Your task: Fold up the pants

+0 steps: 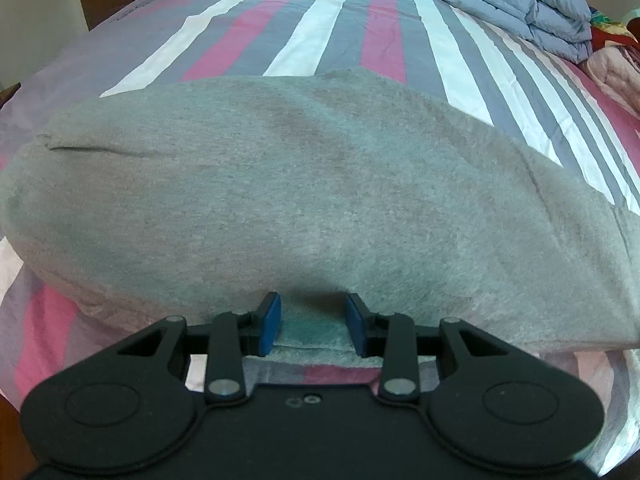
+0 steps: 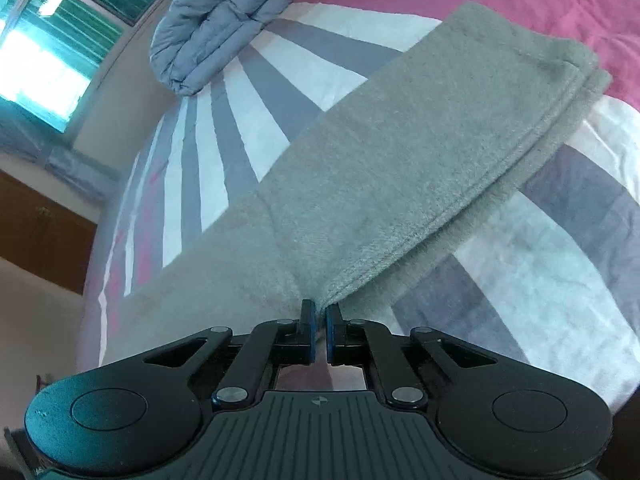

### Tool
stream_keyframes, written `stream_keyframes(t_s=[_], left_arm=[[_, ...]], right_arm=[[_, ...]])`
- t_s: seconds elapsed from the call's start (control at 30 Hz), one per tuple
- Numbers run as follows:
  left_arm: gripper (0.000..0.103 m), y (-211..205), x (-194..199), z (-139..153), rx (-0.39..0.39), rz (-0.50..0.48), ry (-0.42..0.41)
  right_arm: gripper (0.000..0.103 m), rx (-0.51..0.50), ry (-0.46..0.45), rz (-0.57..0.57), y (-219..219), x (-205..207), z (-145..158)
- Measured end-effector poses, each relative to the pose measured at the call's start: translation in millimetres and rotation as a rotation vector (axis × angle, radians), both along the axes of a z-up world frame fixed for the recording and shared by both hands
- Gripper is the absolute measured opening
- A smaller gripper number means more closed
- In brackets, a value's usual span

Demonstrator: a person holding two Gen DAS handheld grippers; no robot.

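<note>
The grey fleece pants (image 1: 312,200) lie flat across a striped bed, folded lengthwise. In the left wrist view my left gripper (image 1: 314,322) is open, its blue pads on either side of the near edge of the pants. In the right wrist view the pants (image 2: 400,168) stretch away towards the cuff end at the upper right. My right gripper (image 2: 319,330) is shut on the near edge of the pants, and the cloth bunches up at the fingertips.
The bed sheet (image 1: 340,28) has pink, grey and white stripes. A folded blue-grey quilt (image 1: 516,4) lies at the far right, and it also shows in the right wrist view (image 2: 224,20). A window (image 2: 48,48) and wooden furniture (image 2: 44,232) are at the left.
</note>
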State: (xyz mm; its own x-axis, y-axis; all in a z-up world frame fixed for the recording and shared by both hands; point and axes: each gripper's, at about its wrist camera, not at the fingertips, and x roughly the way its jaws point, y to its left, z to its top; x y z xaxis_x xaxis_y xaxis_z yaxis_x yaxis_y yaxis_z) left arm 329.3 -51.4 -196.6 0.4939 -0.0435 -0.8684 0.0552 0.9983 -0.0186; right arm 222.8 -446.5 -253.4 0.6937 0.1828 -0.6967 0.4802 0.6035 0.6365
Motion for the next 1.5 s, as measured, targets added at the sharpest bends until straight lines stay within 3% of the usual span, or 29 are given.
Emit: stream_keyframes(t_s=[0.1,0.23,0.37,0.5,0.6,0.7,0.77,0.83,0.9,1.0,1.07,1.13,1.2,1.4,1.47,1.5], left_arm=[[0.027,-0.8,-2.1,3.1,0.015,-0.005,-0.002],[0.026,-2.9,-7.6,12.4,0.006,-0.012,-0.019],[0.026,-22.0,-5.5,18.5,-0.011,-0.053,-0.035],[0.035,-37.3,-1.5,4.0,-0.013,-0.069,0.004],[0.037,-34.1,-4.6,-3.3,0.001,-0.056,-0.007],[0.035,-35.4,-8.3,5.1,0.015,-0.046,-0.018],[0.036,-39.3,-9.7,9.8,-0.002,-0.037,-0.019],[0.043,-46.3,-11.6,14.1,-0.031,-0.045,-0.02],[0.053,-58.3,-14.8,14.5,-0.038,-0.063,-0.012],[0.058,-80.9,-21.0,13.9,-0.019,-0.103,-0.013],[0.06,-90.5,-22.7,14.3,-0.018,-0.11,-0.011],[0.061,-95.2,-24.5,13.7,-0.025,-0.107,-0.009],[0.062,-100.4,-25.5,12.1,-0.023,-0.107,-0.007],[0.064,-105.9,-22.4,8.4,-0.008,-0.106,-0.009],[0.065,-105.2,-21.6,6.1,-0.006,-0.104,-0.008],[0.065,-105.4,-23.1,6.4,-0.005,-0.103,-0.008]], right_arm=[[0.005,0.03,0.073,0.007,-2.7,9.0,-27.1],[0.014,0.068,0.065,0.019,-11.5,6.1,-15.8],[0.014,-0.053,0.023,-0.015,-28.8,-10.5,5.9],[0.014,-0.138,0.029,-0.074,-49.8,-2.4,10.2],[0.013,-0.259,0.116,-0.045,-56.1,7.9,-1.7],[0.014,-0.214,0.115,-0.075,-68.0,-3.3,-1.9],[0.014,-0.256,0.079,-0.085,-74.6,-13.1,8.1],[0.016,-0.284,0.111,-0.093,-87.0,-20.7,6.5],[0.019,-0.25,0.151,-0.114,-102.8,-28.4,-1.9],[0.021,-0.213,0.144,-0.168,-122.1,-40.1,-5.1],[0.029,-0.196,0.14,-0.189,-131.0,-45.0,-5.6],[0.051,-0.16,0.113,-0.197,-139.9,-47.5,-4.8],[0.055,-0.158,0.101,-0.19,-143.0,-41.2,-5.4],[0.055,-0.121,0.054,-0.287,-153.8,-27.0,-11.2],[0.045,-0.084,0.049,-0.351,-160.5,-25.1,-14.2],[0.034,-0.052,0.047,-0.389,-164.8,-26.3,-17.0]])
